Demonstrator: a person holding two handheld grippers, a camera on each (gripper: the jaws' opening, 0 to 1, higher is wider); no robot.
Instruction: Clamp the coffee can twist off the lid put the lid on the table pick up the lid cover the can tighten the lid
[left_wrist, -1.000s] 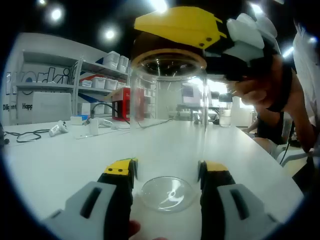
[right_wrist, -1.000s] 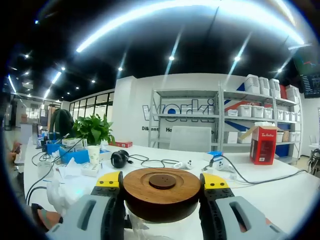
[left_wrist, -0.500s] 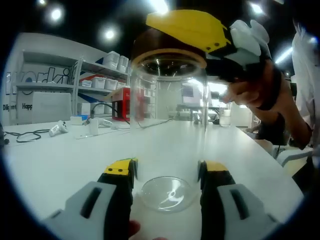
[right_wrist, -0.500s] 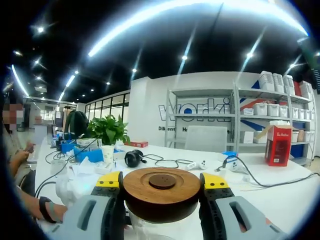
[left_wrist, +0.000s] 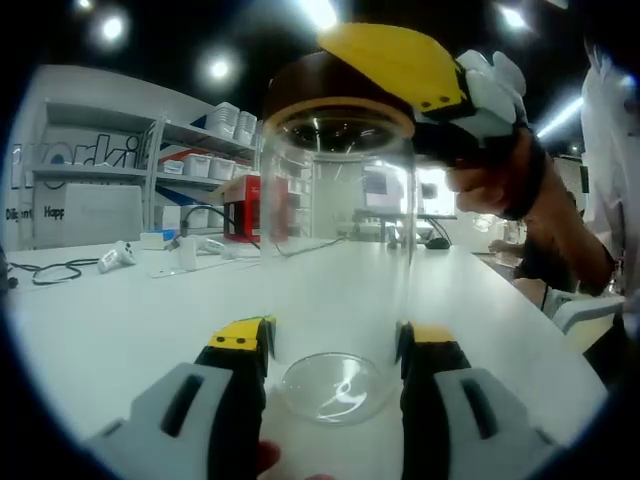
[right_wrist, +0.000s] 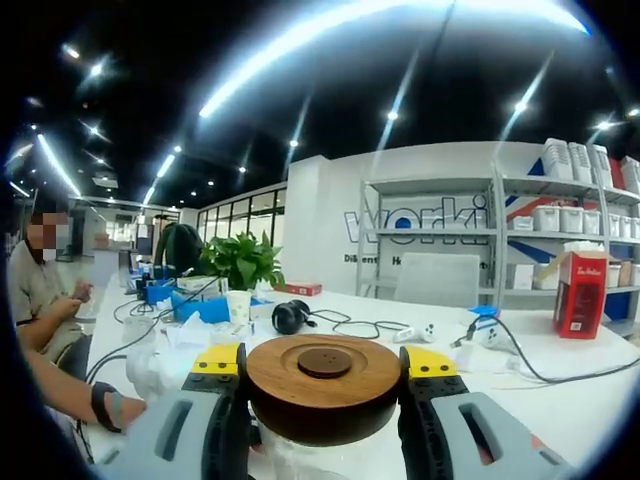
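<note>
A: What is seen in the left gripper view, from left to right?

B: Shelves (left_wrist: 200, 150) with white bins are seen at the left. The clear can (left_wrist: 338, 250) is stood upright on the white table (left_wrist: 120, 320) at centre. Its base is clamped between the jaws of the left gripper (left_wrist: 335, 345), which are closed in against the glass. At upper right, the right gripper (left_wrist: 420, 75) is held by a hand (left_wrist: 500, 180) at the can's top.

A: And the lid?

B: In the right gripper view, a seated person (right_wrist: 40, 290) is seen at far left, then a plant (right_wrist: 240, 265) and headphones (right_wrist: 292, 317). The wooden lid (right_wrist: 325, 385) is gripped at its sides by the right gripper (right_wrist: 325, 375), with the jaws pressed to its rim. It is sat on the can's mouth. A red box (right_wrist: 582, 295) is seen on the shelving at right.
</note>
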